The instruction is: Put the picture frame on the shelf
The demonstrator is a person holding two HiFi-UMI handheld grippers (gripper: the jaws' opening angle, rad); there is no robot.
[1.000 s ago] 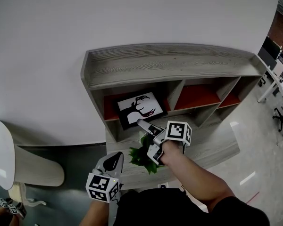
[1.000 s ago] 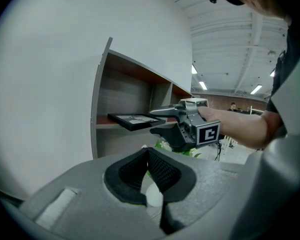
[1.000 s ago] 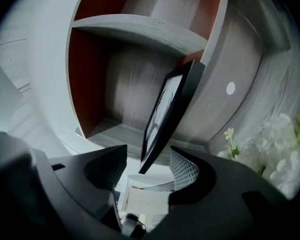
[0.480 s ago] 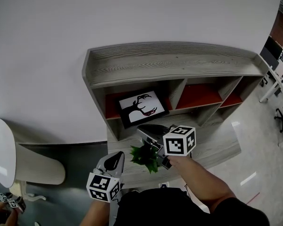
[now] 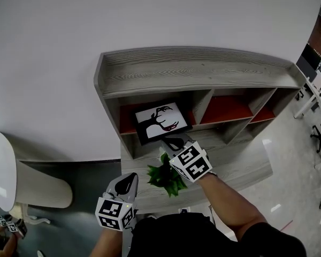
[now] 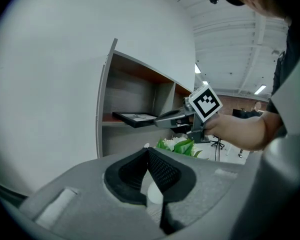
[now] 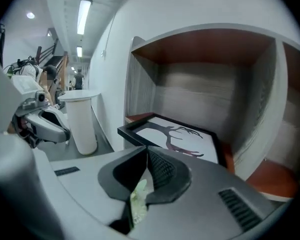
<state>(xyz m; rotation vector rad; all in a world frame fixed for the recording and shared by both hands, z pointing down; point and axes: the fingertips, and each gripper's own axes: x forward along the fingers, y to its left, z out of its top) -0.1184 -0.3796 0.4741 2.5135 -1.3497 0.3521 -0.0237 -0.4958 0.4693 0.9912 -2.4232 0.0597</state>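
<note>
The right gripper (image 5: 174,142) hides part of the plant (image 5: 161,179) in front of the shelf (image 5: 192,71), and the white table (image 5: 2,170) left of the shelf is cut off.

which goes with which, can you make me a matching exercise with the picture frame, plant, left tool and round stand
Things:
1 picture frame
2 plant
3 left tool
4 round stand

Descriptions:
a white, standing to the left of the shelf
b lying flat in the shelf's left compartment
c shut, nothing in it
d green, on the ledge below the compartments

Pairs: 1-b; 2-d; 3-c; 4-a
</note>
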